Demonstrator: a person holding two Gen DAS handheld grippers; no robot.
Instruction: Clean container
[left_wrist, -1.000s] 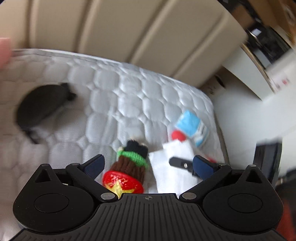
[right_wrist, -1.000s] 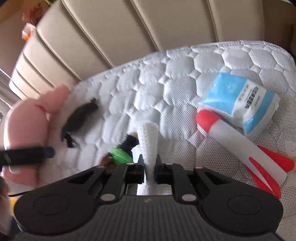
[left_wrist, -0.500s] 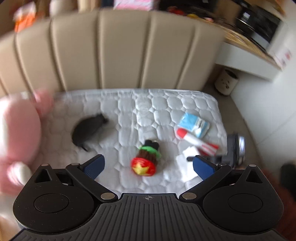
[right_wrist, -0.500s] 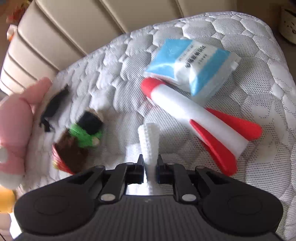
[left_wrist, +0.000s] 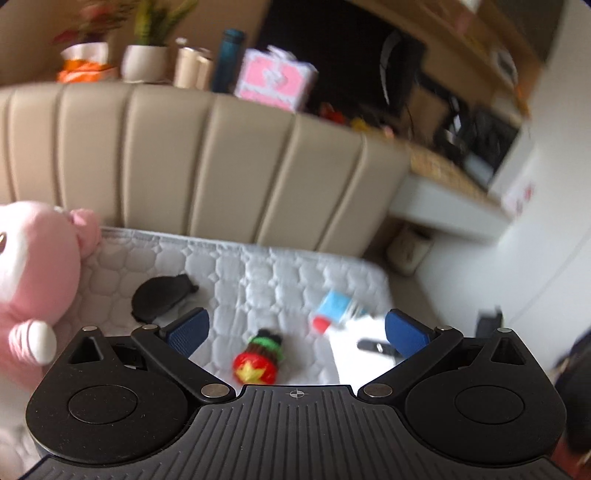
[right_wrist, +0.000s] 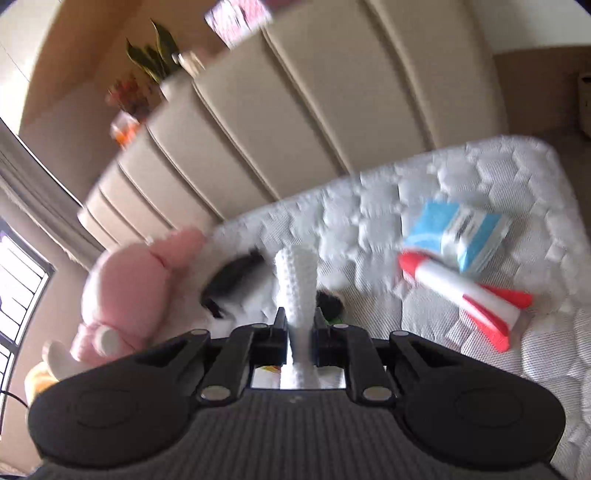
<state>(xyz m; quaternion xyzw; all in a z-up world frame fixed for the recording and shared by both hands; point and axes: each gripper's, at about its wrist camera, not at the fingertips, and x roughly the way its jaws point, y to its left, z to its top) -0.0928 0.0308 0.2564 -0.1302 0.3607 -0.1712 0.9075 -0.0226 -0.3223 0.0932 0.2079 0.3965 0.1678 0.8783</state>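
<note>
My right gripper is shut on a rolled white textured cloth that sticks up between its fingers, above the white quilted mattress. A silvery surface shows just under the cloth behind the fingers; I cannot tell what it is. In the left wrist view my left gripper hangs open and empty high over the mattress, its blue pads wide apart. A white cloth with a dark bar across it shows by the right pad.
On the mattress lie a red-and-white toy rocket, a blue-and-white packet, a knitted red toy with a yellow star and a black item. A pink plush sits at the left. A beige padded headboard stands behind.
Both views have tilted up and drawn back from the mattress, so headboard and shelf now show. The right gripper stays shut on the cloth; the left stays open.
</note>
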